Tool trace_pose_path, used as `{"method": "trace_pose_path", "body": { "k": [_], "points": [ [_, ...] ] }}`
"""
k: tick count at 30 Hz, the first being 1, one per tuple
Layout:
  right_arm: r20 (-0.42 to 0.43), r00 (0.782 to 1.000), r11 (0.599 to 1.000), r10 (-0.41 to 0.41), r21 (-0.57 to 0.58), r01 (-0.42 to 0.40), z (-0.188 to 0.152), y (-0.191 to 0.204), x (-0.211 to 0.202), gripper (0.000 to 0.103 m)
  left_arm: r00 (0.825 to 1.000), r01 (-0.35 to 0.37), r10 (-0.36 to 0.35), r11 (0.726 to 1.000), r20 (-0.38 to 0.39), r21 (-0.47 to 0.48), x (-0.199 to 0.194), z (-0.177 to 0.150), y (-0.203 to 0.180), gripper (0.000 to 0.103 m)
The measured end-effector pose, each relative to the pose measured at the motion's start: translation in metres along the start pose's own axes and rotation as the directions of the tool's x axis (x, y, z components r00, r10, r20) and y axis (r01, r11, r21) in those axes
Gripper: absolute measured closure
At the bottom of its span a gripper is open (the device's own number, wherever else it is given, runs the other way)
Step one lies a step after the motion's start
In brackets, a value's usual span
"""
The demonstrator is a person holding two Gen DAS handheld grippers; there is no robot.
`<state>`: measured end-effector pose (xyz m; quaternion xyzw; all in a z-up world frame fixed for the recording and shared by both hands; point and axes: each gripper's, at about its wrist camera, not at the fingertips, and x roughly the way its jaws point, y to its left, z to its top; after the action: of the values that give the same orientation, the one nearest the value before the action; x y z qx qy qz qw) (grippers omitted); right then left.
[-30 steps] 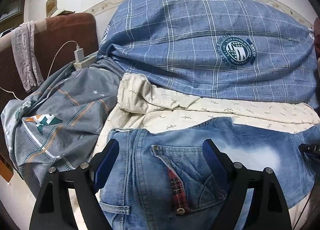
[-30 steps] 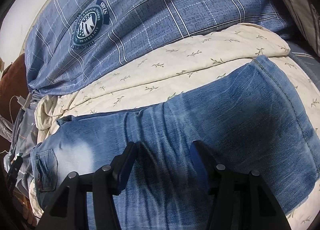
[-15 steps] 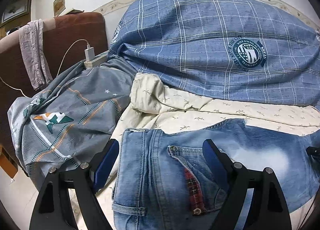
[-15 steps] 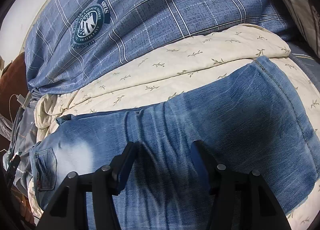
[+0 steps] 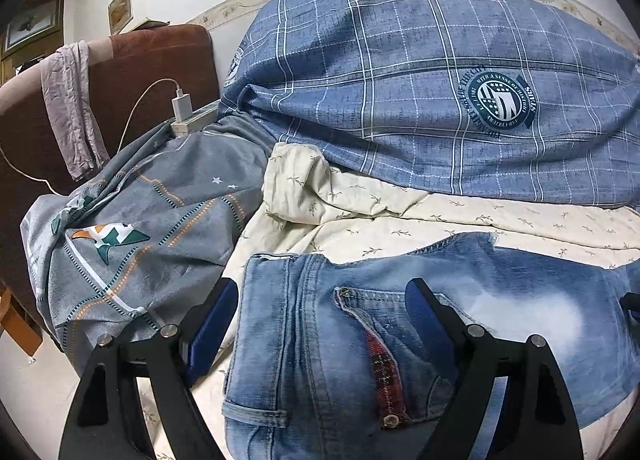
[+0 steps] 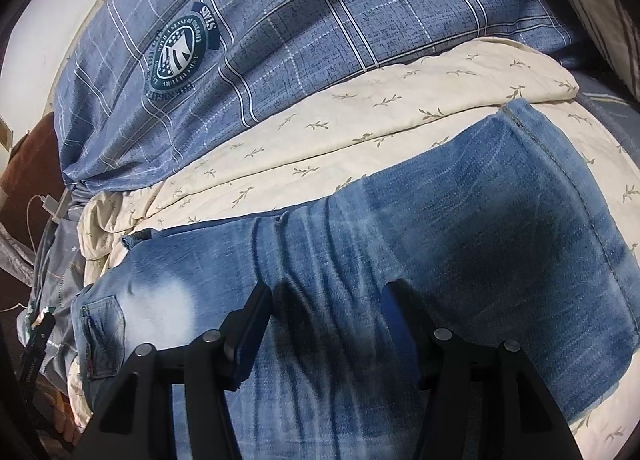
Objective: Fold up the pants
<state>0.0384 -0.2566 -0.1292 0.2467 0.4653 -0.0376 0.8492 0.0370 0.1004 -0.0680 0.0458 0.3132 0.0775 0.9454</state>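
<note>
Faded blue jeans (image 5: 400, 324) lie flat across a cream leaf-print sheet (image 5: 440, 220). The waistband and a back pocket with red plaid trim (image 5: 384, 372) face the left wrist view. My left gripper (image 5: 320, 312) is open over the waist end, with one finger (image 5: 216, 316) just outside the waistband edge and the other over the pocket. In the right wrist view the jeans' legs (image 6: 480, 220) run to a hem at the right. My right gripper (image 6: 326, 320) stands open close above the thigh, and the denim lies flat between its fingers.
A blue checked duvet (image 5: 440, 92) is piled behind the jeans. At the left a grey patterned quilt (image 5: 132, 236) lies crumpled against a brown headboard (image 5: 160, 68), with a white charger and power strip (image 5: 184, 112) beside it. A striped pillow (image 6: 608, 20) sits at the far right.
The left view has swung slightly leftward, so the jeans' waist sits a little further right between the fingers. The right view and both jaw openings look unchanged.
</note>
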Motion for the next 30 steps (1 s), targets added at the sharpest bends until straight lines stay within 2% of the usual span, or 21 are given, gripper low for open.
{"method": "trace_pose_path", "body": {
  "k": [13,21,30],
  "points": [
    [-0.022,0.999,0.999,0.036,0.008,-0.036,0.001,-0.007,-0.003,0.042,1.000,0.014,-0.014,1.000,-0.008,0.023,-0.001,0.000,-0.015,0.016],
    [-0.021,0.999,1.000,0.030,0.000,-0.030,0.001,-0.006,-0.002,0.042,0.996,0.085,-0.083,0.995,-0.035,0.052,-0.001,-0.002,-0.033,0.016],
    [-0.022,0.999,0.999,0.034,-0.014,-0.034,0.000,-0.006,-0.002,0.042,0.990,0.138,-0.136,0.985,-0.024,0.104,-0.012,-0.003,-0.062,0.016]
  ]
}}
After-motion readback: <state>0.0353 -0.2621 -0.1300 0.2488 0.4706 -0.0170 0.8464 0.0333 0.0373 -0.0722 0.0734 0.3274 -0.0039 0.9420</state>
